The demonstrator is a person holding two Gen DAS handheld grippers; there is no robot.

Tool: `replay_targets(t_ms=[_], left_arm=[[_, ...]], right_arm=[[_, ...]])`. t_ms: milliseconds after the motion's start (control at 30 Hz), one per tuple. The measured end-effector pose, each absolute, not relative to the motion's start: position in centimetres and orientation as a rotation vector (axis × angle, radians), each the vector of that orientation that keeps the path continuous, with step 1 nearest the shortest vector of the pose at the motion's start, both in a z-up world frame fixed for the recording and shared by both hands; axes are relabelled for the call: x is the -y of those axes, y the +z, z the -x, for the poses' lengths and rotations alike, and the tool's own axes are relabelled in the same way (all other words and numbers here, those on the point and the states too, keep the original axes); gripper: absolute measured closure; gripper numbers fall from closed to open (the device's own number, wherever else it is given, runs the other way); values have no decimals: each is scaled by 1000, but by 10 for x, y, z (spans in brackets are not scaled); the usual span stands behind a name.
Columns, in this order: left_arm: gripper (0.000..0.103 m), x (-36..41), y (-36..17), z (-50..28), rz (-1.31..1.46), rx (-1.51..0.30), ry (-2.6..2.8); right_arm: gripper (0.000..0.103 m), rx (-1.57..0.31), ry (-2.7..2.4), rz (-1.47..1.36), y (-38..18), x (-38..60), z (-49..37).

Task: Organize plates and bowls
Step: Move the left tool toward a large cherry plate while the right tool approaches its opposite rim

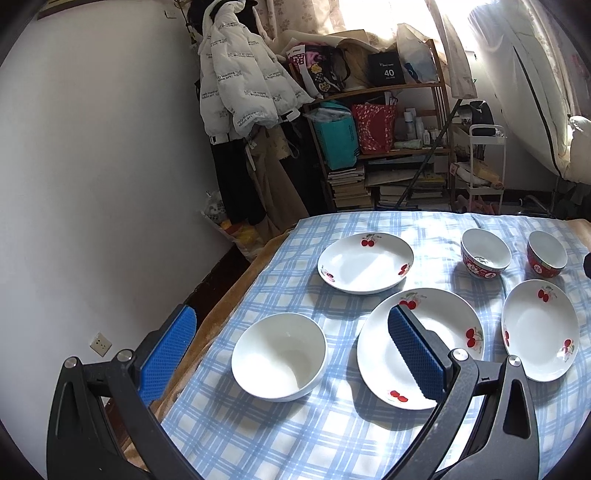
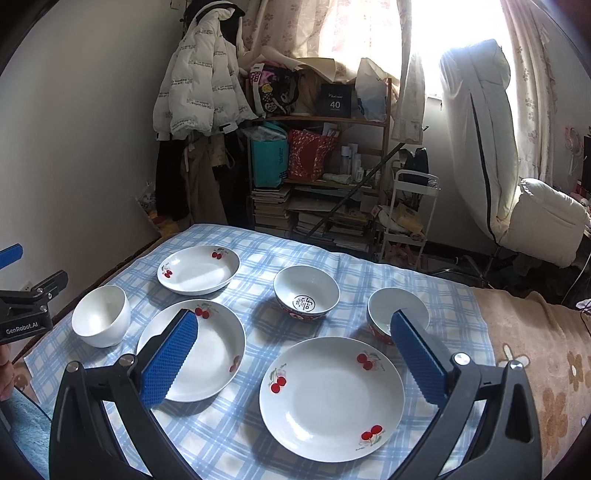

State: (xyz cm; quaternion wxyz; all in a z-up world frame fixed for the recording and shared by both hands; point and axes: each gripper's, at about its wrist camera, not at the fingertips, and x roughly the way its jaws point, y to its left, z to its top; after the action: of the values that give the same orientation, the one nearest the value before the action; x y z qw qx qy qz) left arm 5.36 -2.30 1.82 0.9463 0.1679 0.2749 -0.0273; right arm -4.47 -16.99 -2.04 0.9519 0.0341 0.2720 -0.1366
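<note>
Three cherry plates [image 2: 331,398] and three bowls [image 2: 306,295] lie scattered, unstacked, across the checked cloth [image 2: 258,443] on my bench; nothing sorted yet. Both my jaws, left gripper [image 1: 291,339] and right gripper [image 2: 295,347], hang spread, empty.

Setting: lived-in room of a home, bedroom-like. A white puffer jacket with black lettering [image 2: 195,92] hangs over dark clothes against the plain wall, beside a wooden open shelf unit [image 2: 321,122] crammed with a teal paper bag [image 2: 269,162], a red patterned bag [image 2: 310,153], small bottles and stacked books [image 2: 271,206], with floral curtains [image 2: 332,26] over a bright window behind. Cherry-printed white ceramic plates [image 2: 330,398] and bowls sit on a blue-and-white checked cloth [image 2: 236,435] spread over a tan flower-patterned blanket [image 2: 546,369], with a white rolling cart [image 2: 410,218] and pale bedding [image 2: 546,221] nearby.
</note>
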Motion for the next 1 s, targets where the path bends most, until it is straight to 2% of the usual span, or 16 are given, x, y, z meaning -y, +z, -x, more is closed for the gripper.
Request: replay_targets(t_ms=[267, 633, 1000], left_arm=[[1, 31, 22, -97, -320, -649, -33], [1, 38, -27, -127, -276, -800, -89], [1, 45, -77, -130, -198, -977, -131]], right_arm=[[0, -620, -209, -102, -17, 173, 4], [0, -639, -226, -79, -22, 168, -46], [0, -731, -187, -64, -59, 166, -86]])
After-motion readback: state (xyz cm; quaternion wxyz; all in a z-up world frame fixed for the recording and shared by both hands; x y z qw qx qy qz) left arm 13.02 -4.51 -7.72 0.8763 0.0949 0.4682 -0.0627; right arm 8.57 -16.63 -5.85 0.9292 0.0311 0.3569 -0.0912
